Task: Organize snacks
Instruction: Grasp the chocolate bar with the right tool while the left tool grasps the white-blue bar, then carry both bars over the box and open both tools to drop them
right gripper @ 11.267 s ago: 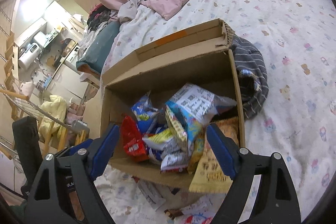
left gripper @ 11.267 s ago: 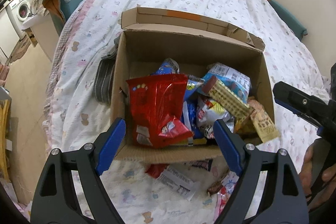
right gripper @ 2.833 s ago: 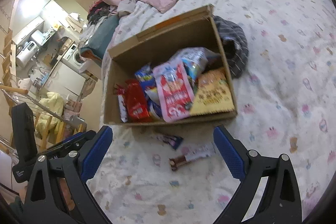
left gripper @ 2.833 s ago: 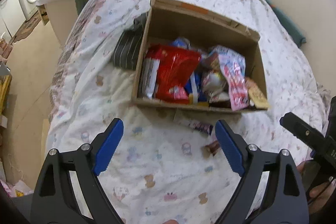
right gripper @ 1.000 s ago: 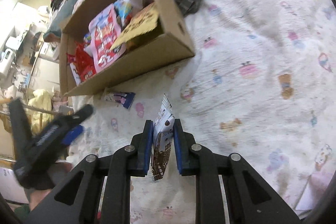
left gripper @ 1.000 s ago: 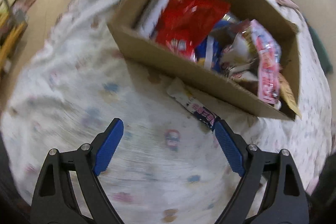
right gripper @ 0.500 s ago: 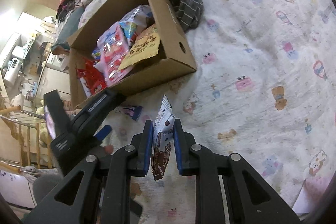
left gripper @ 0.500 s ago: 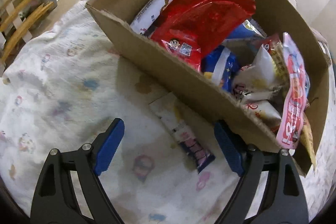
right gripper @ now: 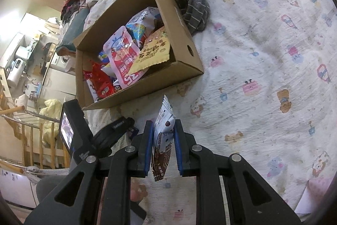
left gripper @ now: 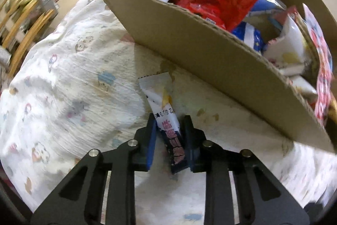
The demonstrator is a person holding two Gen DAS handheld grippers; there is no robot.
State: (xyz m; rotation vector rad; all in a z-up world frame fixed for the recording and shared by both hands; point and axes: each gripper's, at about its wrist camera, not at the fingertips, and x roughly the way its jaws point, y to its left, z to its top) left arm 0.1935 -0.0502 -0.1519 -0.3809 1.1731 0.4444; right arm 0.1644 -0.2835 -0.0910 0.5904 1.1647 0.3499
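On the bed [left gripper: 69,69], just before the box [left gripper: 202,45] of snacks, the left gripper [left gripper: 169,125] has its fingers closing around a white-and-navy bar [left gripper: 166,115] lying on the sheet. To the right, the right gripper [right gripper: 162,130] holds its fingers clamped on a brown-and-white packet [right gripper: 163,140].

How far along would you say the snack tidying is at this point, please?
Done: the cardboard box already holds most snack bags. In hand: the right gripper is shut on a brown-and-white snack packet, and the left gripper is closing around a white-and-navy snack bar lying on the bedsheet by the box. Left: both go into the box.
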